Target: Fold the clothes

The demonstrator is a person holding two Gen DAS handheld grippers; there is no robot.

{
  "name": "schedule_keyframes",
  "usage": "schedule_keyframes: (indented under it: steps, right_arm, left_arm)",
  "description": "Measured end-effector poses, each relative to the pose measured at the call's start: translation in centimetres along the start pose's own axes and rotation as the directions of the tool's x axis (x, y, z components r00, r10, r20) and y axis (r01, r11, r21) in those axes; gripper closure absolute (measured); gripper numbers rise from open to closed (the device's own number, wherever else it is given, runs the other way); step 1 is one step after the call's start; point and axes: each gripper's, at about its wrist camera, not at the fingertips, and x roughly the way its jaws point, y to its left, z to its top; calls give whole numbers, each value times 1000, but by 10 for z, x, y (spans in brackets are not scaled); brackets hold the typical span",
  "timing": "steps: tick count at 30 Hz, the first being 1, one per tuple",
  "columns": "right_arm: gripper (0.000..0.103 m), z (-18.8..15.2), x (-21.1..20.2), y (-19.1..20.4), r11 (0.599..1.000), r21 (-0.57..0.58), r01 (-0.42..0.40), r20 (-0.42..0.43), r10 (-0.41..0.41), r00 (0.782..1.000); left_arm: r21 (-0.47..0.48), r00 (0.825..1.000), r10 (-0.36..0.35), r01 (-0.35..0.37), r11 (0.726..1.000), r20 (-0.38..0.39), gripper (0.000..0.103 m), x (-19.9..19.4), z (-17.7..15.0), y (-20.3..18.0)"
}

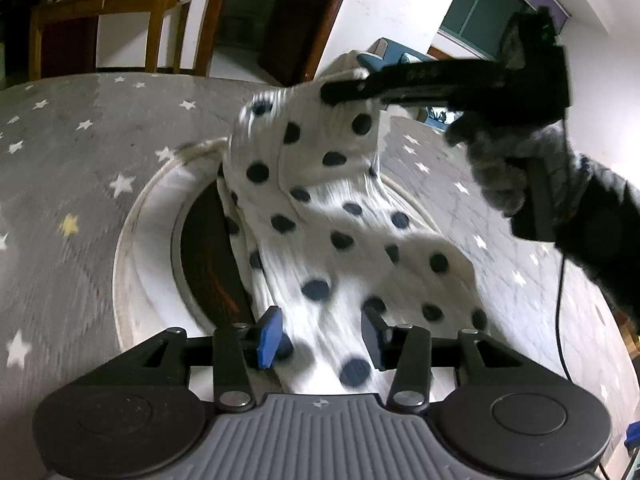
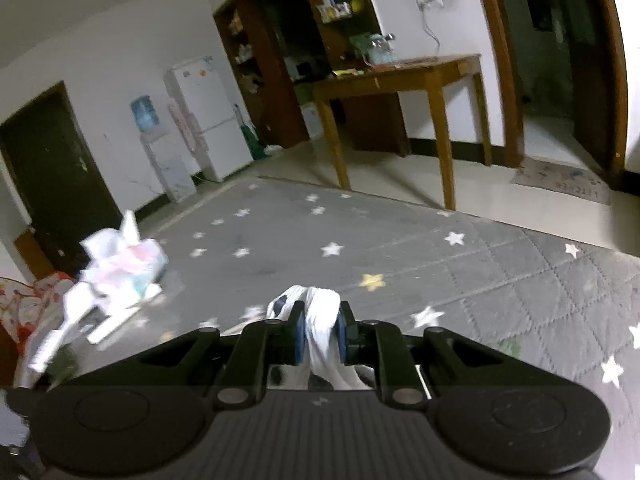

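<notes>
Hanging between your two grippers, the white garment with dark polka dots [image 1: 328, 216] drapes above a grey star-printed rug [image 1: 72, 152], over a round white-rimmed object [image 1: 144, 216] that sits on the rug at about 9 o'clock from the cloth; what that object is cannot be told. In the left wrist view your left gripper [image 1: 322, 336] stands with its blue pads parted wide, the cloth running between them and blurred with motion; whether either pad touches the fabric cannot be made out. Up at 1 o'clock, your right gripper [image 1: 348, 90], held in a gloved hand [image 1: 508, 160], pinches a bunched upper edge, and the right wrist view confirms it: the jaws are drawn in tight on a twisted rope of white fabric [image 2: 322, 320]. By the look of its fine ribbing and loose folds, the cloth is likely light, soft and limp, apt to slump and twist rather than hold a crease, so you would do well to take it by a flat edge or corner rather than mid-panel. At 9 o'clock in the right view lies a blurred white and pink heap [image 2: 120, 268]. At 2 o'clock a doormat [image 2: 560, 178] carries lettering, seen upside down and too blurred to read surely.
</notes>
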Motion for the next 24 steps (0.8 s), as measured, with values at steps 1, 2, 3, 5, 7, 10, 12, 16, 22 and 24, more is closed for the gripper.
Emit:
schedule_keyframes:
  steps: [1,2,3,5,7,10,12,16,22,24]
  right_arm:
    - [89,-2,-9,6,1000,-2,-9,6,9,1000]
    - [89,-6,-18,11,1000,-1,-16,10,16,1000]
    - [89,-9,-27,16,1000,0,-23,13,23,1000]
    - [89,-16,-45,27,999,2,-37,21,37,999]
    - [89,-29,-68,40,999,3,-53,25,53,998]
    - [89,-50,-99,55,996,22,-83,25,82,996]
    - [89,-67,-118,66,994,27,-103,16,103,995]
    - [89,-95,-150,86,990,28,-138,8,138,990]
    - [89,-134,-194,114,975,35,-221,26,220,975]
    - [89,-145,-202,120,971,27,-238,18,237,971]
  left_arm:
    - [2,1000,1,-1,1000,-3,55,-5,-5,-3]
    - [2,1000,3,-3,1000,-7,54,-9,-9,-5]
    - [2,1000,6,-6,1000,-11,53,-14,-14,-8]
    - [-1,1000,6,-6,1000,-14,51,-24,-25,-14]
    - [1,1000,5,-5,1000,-20,50,-32,-36,-19]
    - [6,1000,7,-7,1000,-28,49,-43,-52,-26]
    - [8,999,7,-7,1000,-36,48,-50,-63,-31]
    - [13,998,14,-13,1000,-53,48,-61,-80,-35]
    - [40,998,30,-27,999,-55,47,-66,-93,-43]
    - [40,998,37,-35,999,-50,47,-68,-95,-43]
